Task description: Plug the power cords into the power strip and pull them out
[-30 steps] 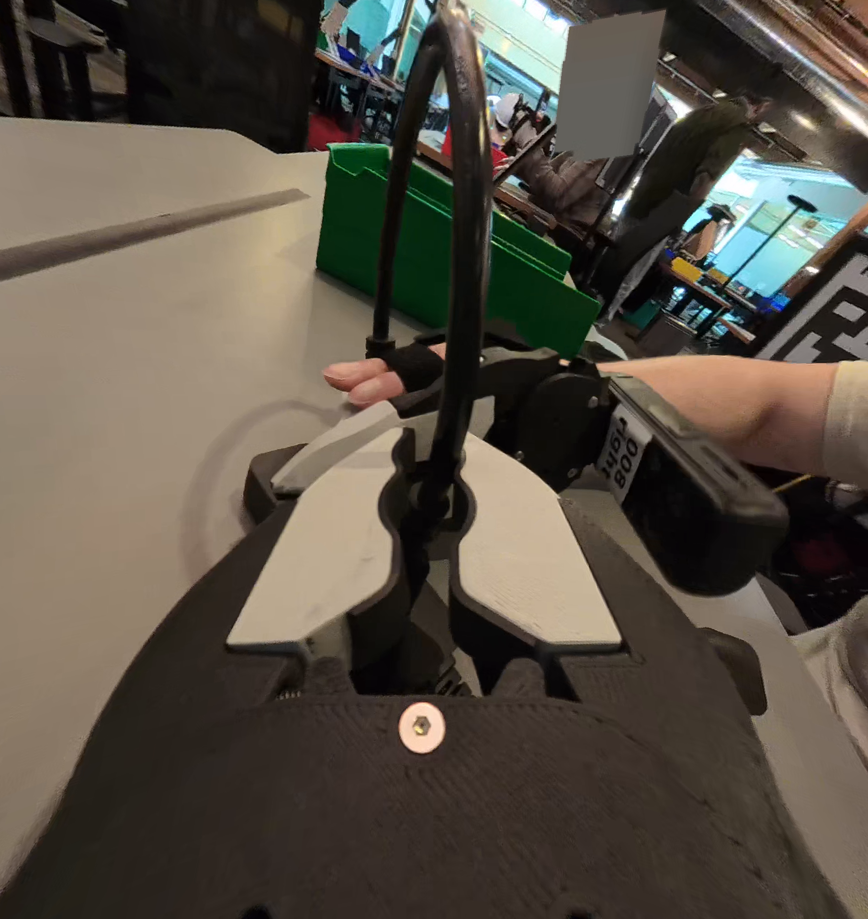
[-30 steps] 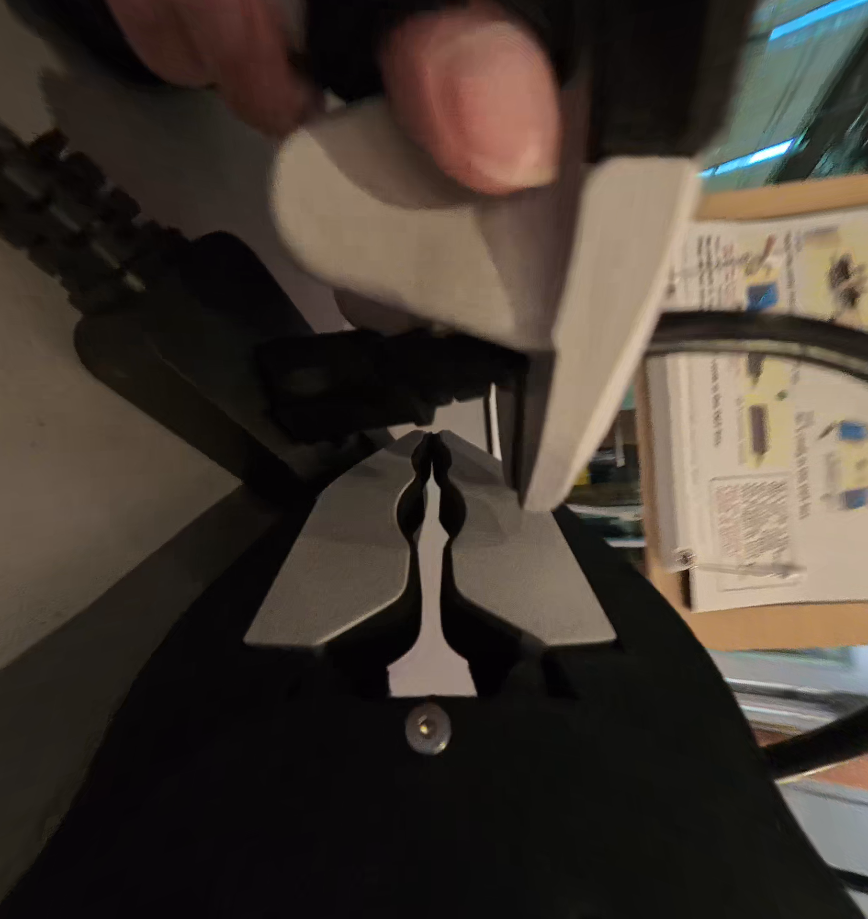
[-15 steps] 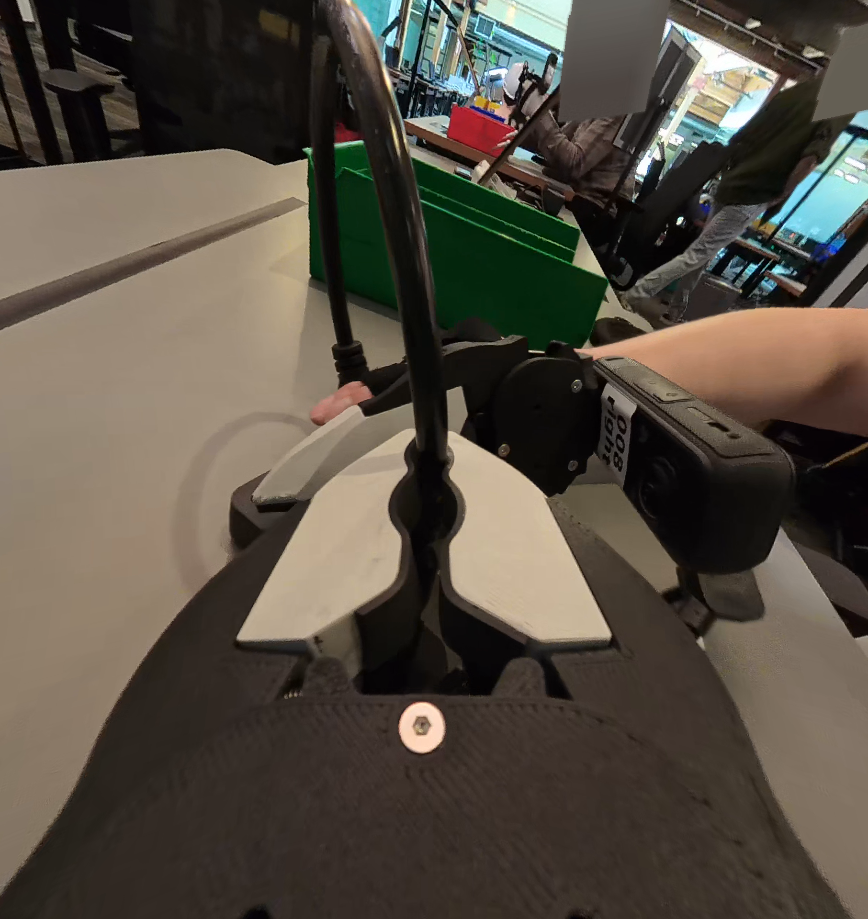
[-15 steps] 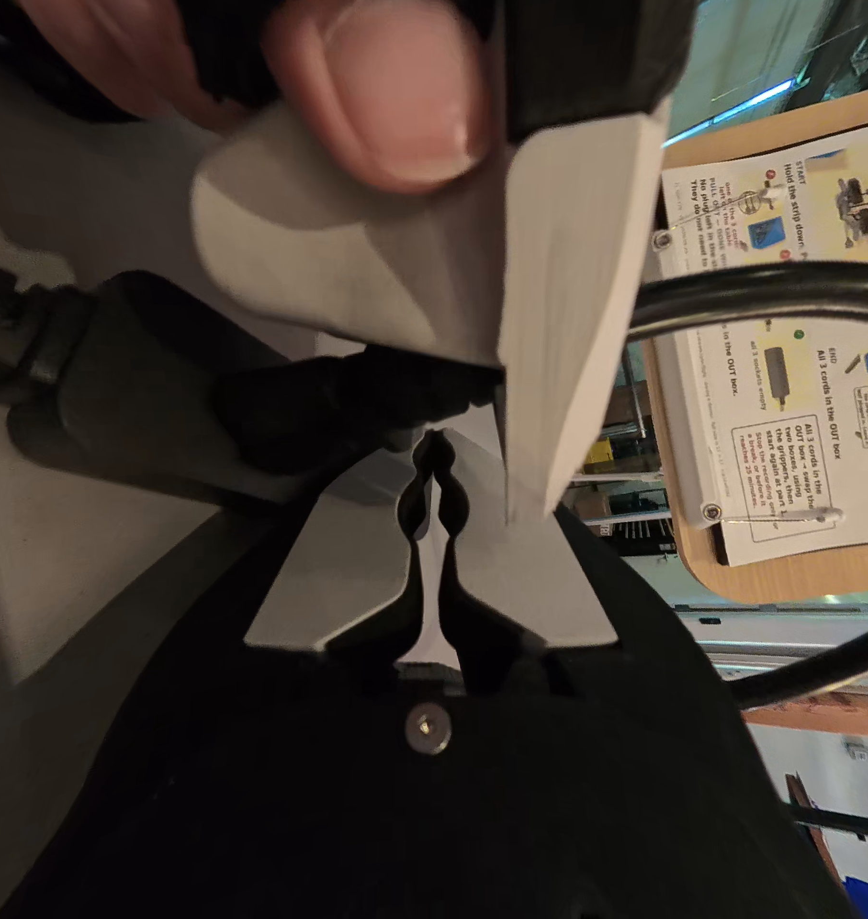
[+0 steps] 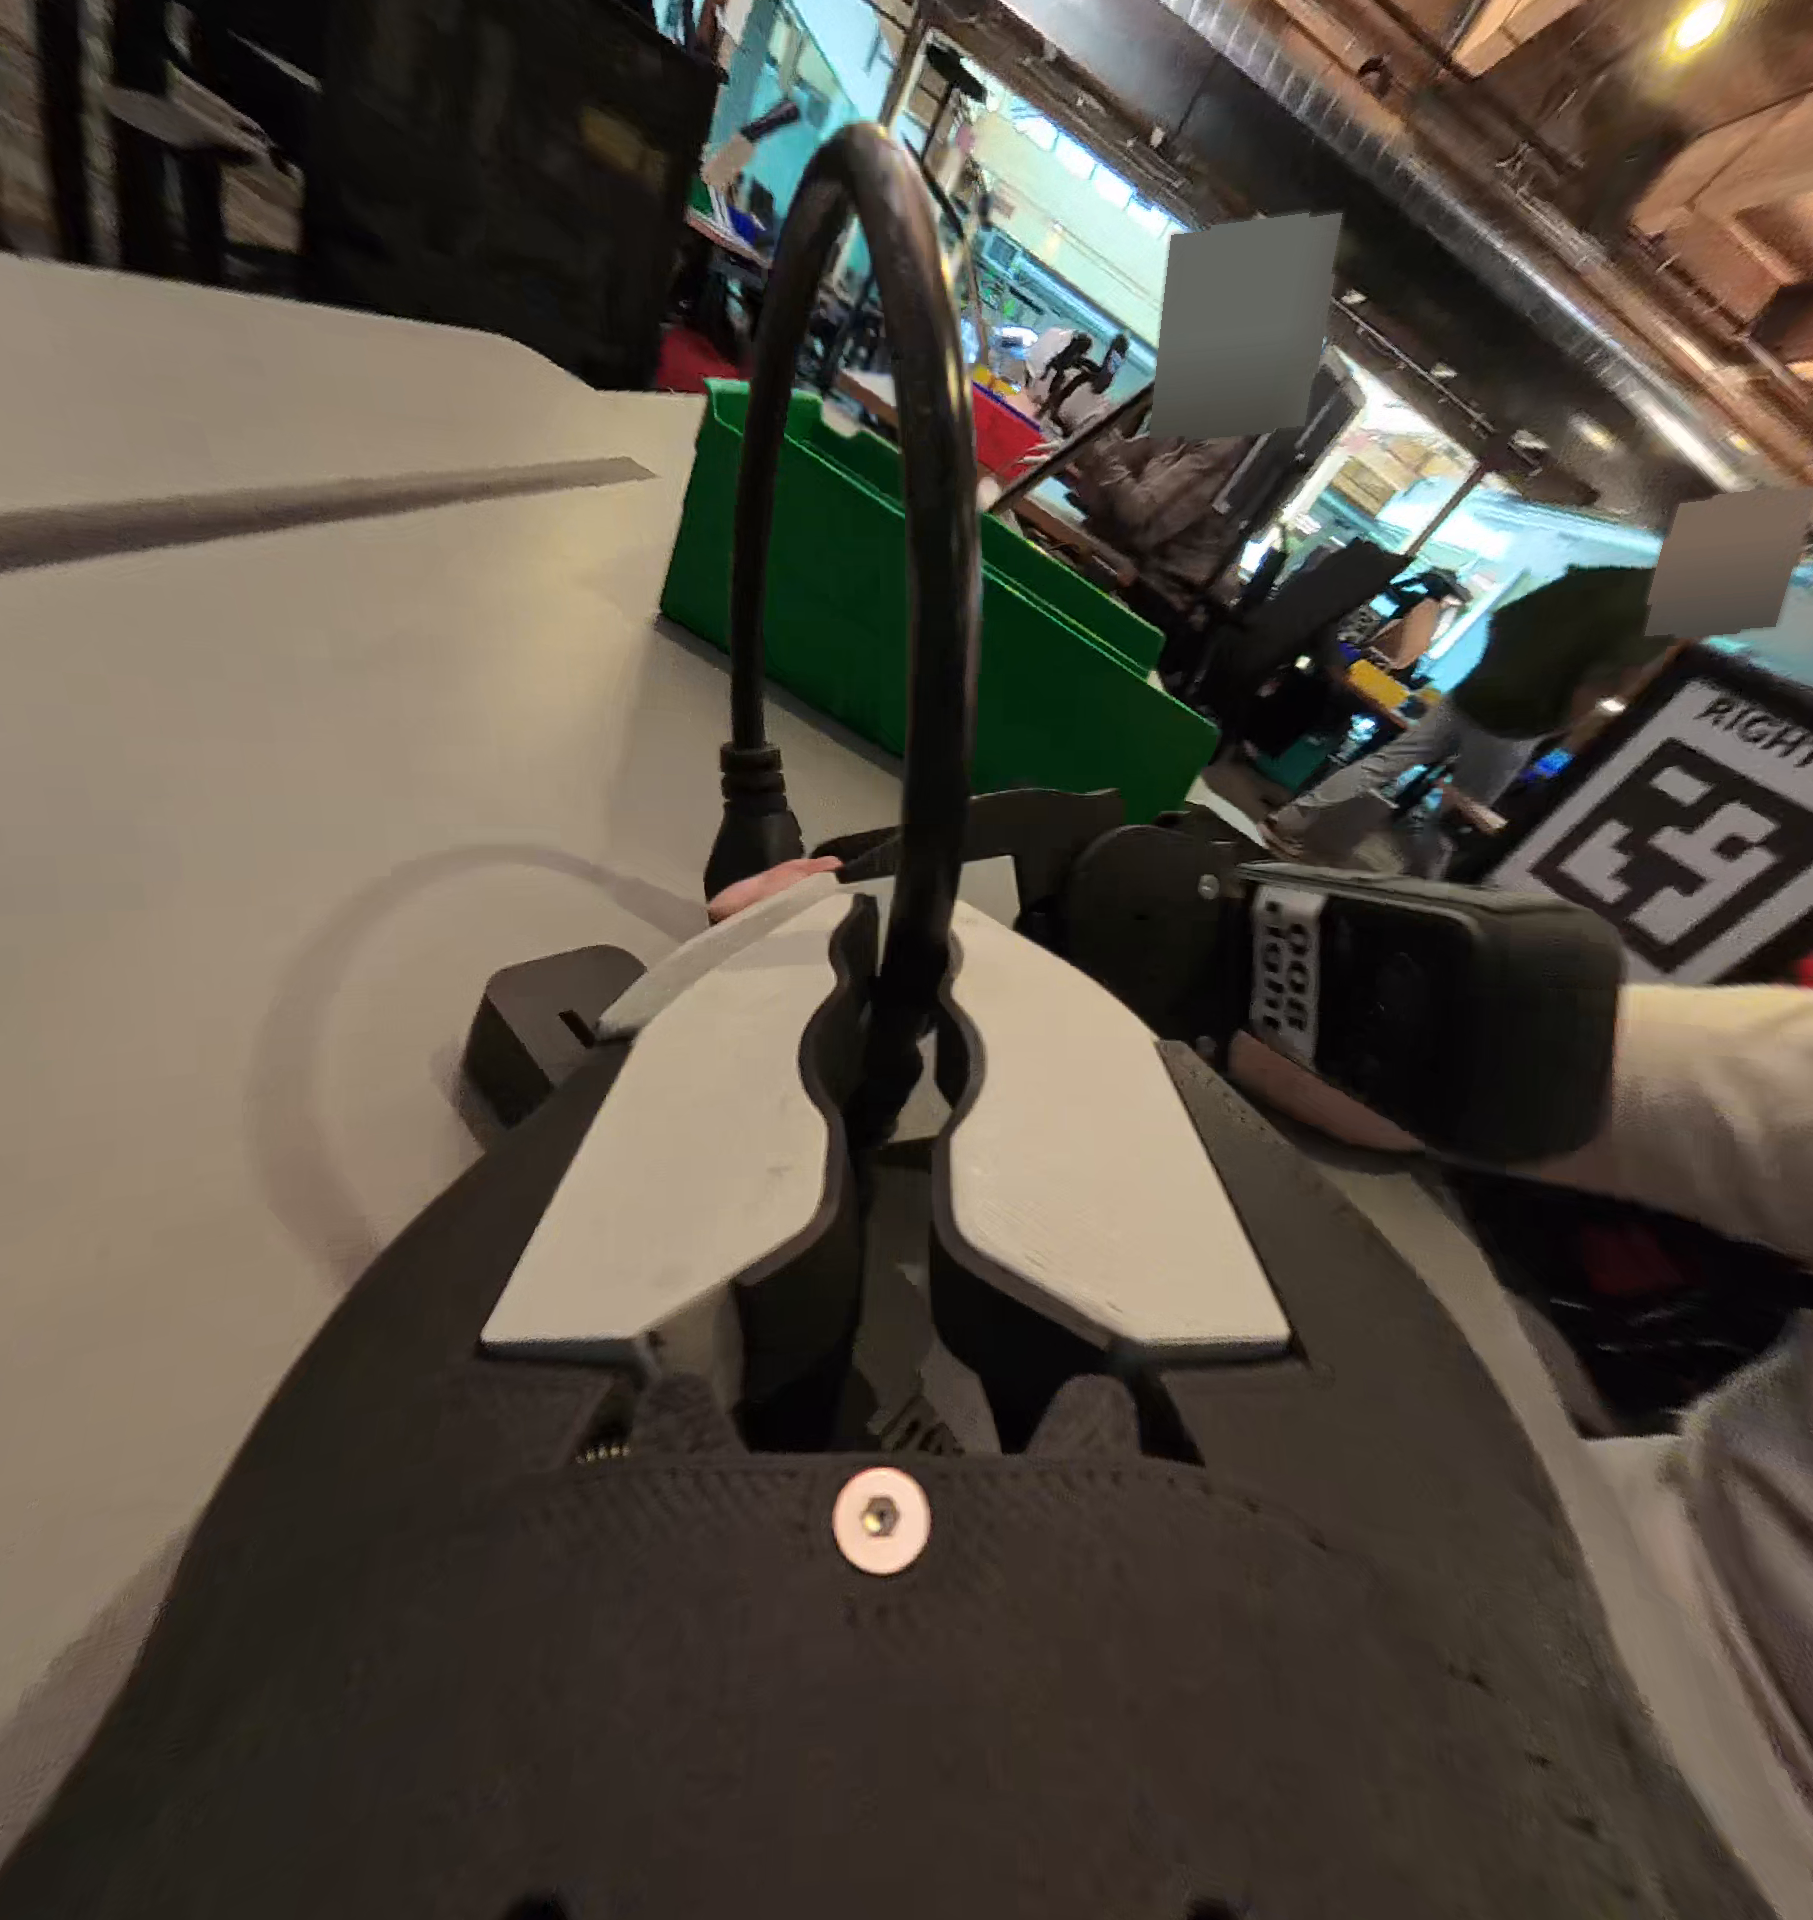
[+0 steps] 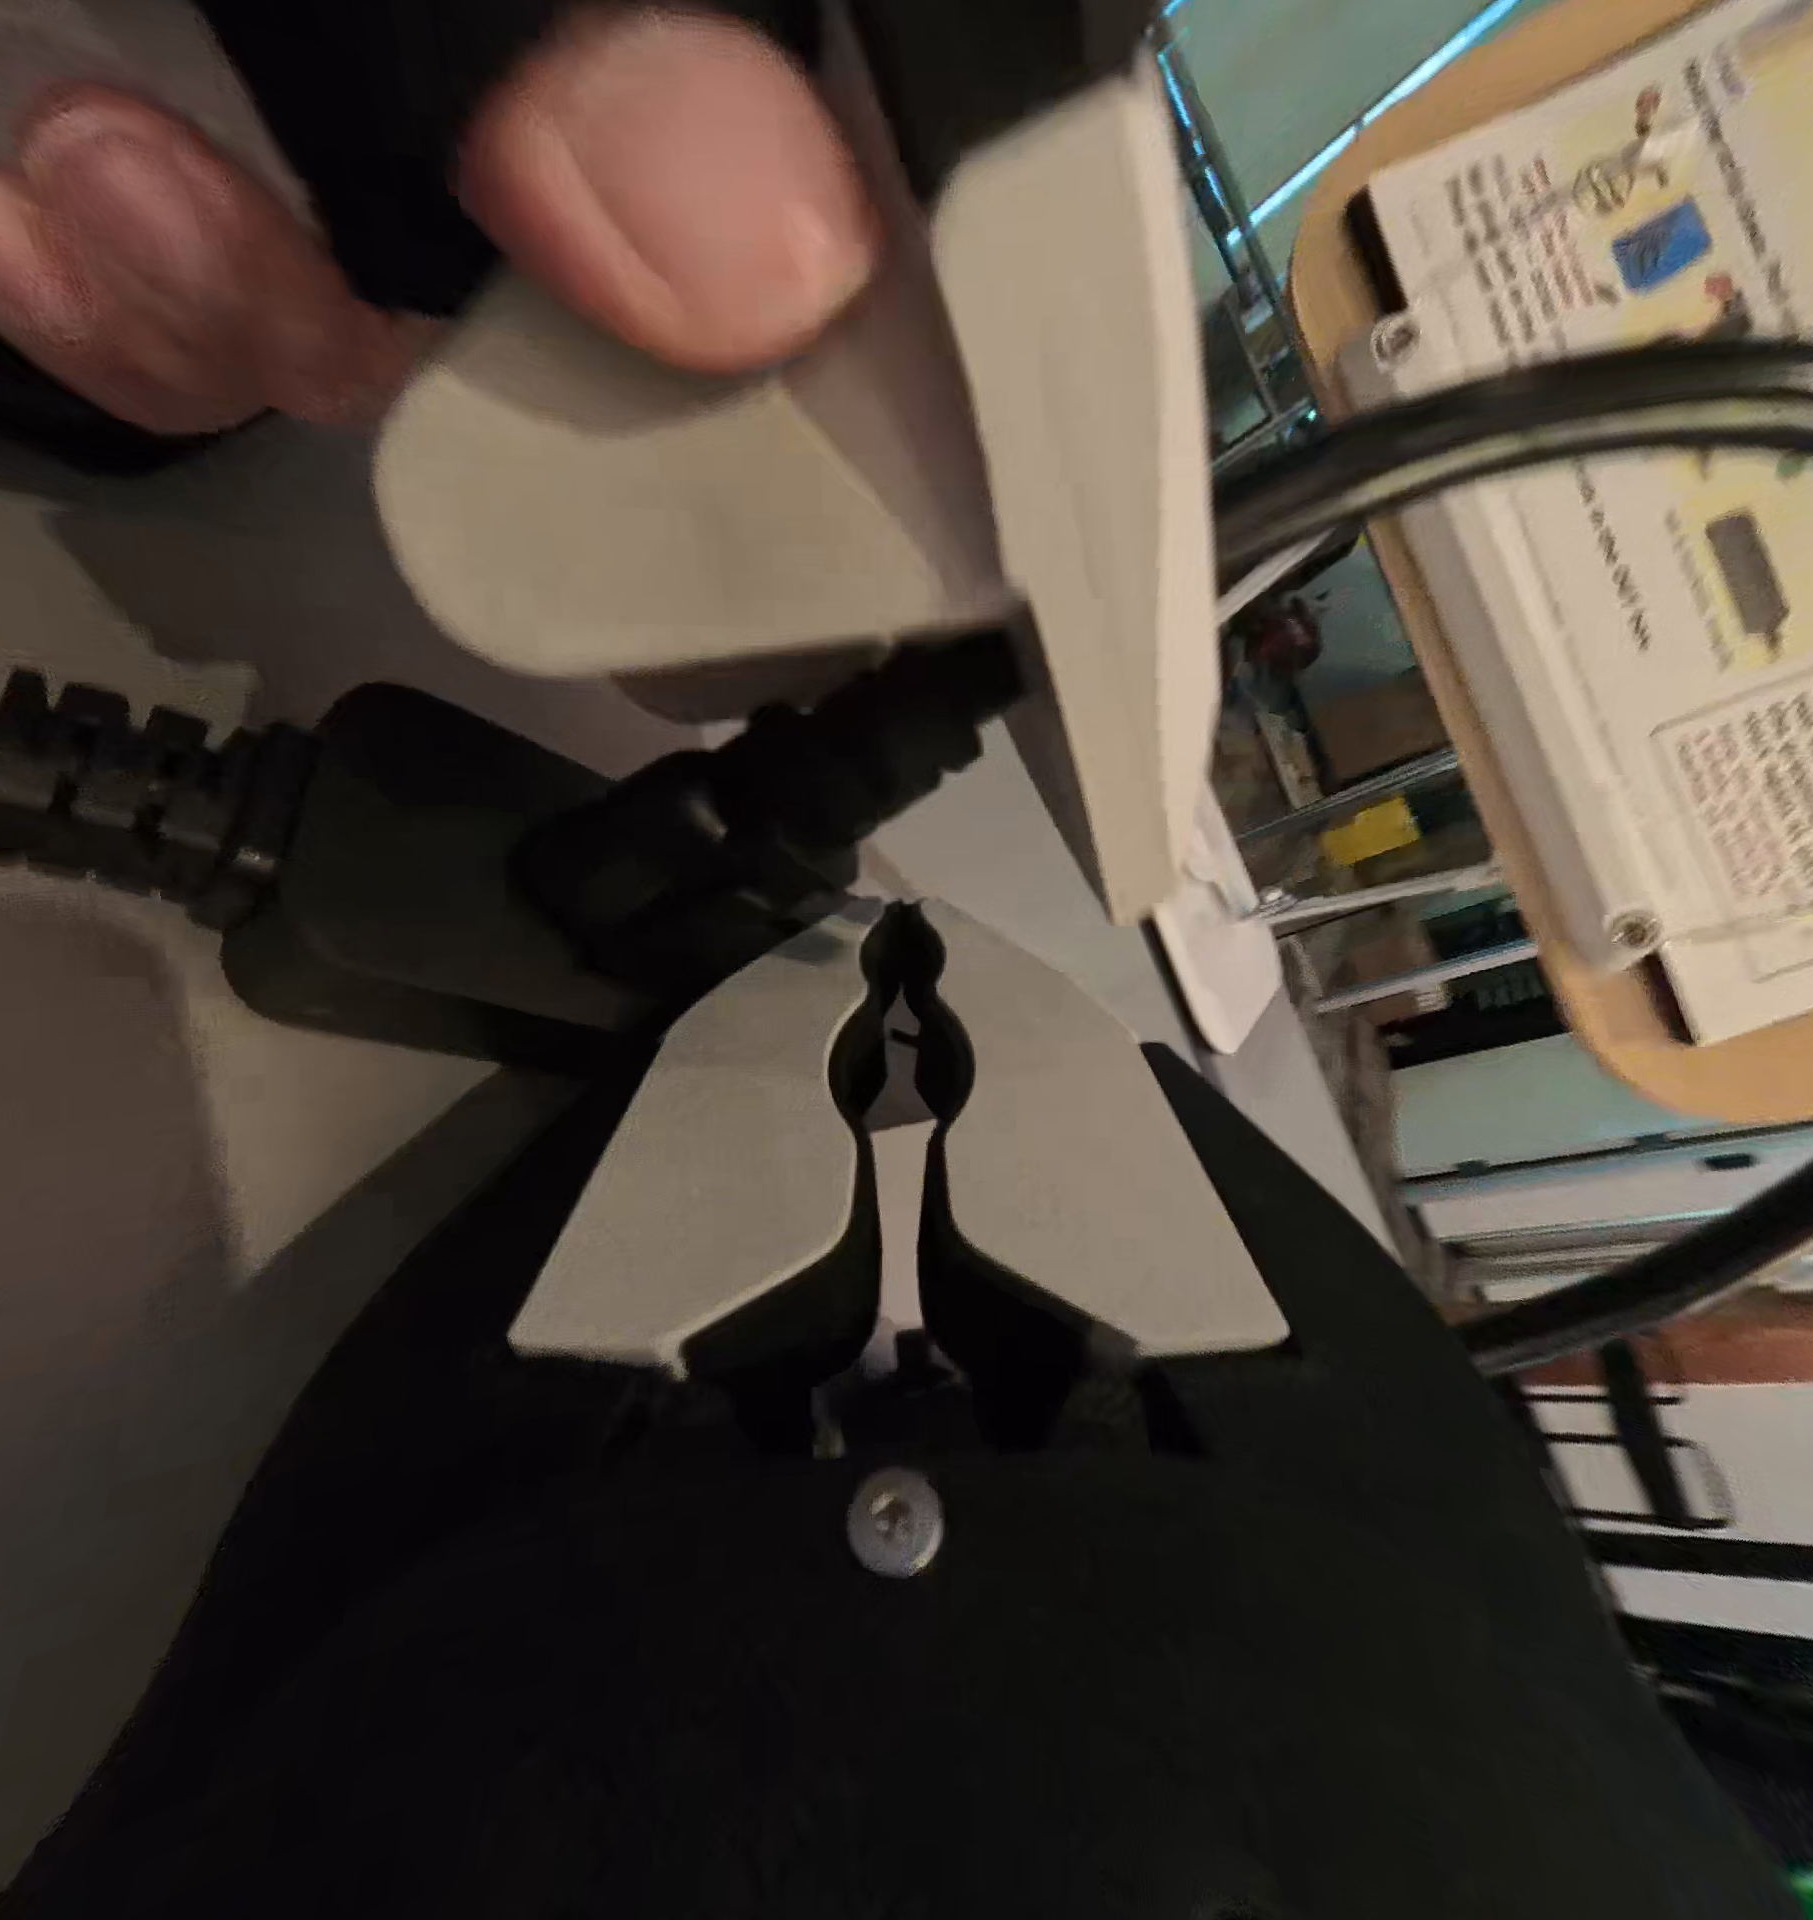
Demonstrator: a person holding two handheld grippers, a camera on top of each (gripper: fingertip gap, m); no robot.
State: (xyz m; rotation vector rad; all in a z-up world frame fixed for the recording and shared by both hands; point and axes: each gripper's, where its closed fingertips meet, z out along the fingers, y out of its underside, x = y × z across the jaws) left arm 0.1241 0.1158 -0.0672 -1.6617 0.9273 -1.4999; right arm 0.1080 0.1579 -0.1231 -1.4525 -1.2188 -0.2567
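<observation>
My left gripper (image 5: 907, 935) is shut on a black power cord (image 5: 933, 520) near its plug. The cord arches up and comes down to its other end (image 5: 751, 821) on the grey table. The black power strip (image 5: 538, 1023) lies just ahead of it. My right gripper (image 5: 653, 987) comes in from the right with a finger flat over the strip. In the right wrist view my right gripper (image 6: 907, 920) is shut and empty, tips at the strip (image 6: 393, 883). Above it, the left gripper's fingers (image 6: 1089, 468) hold the plug (image 6: 736, 810) at the strip's face. I cannot tell how deep the plug sits.
A green bin (image 5: 860, 623) stands on the table (image 5: 206, 727) behind the strip. The strip's own ribbed cord (image 6: 91, 769) runs off left. A wooden board with a printed sheet (image 6: 1660, 520) and a black-and-white marker board (image 5: 1691, 831) stand to the right. People stand in the background.
The left gripper has shifted and tilted while still holding the cord, and more of the plug now shows between its fingers and the strip. The right gripper stays shut at the strip.
</observation>
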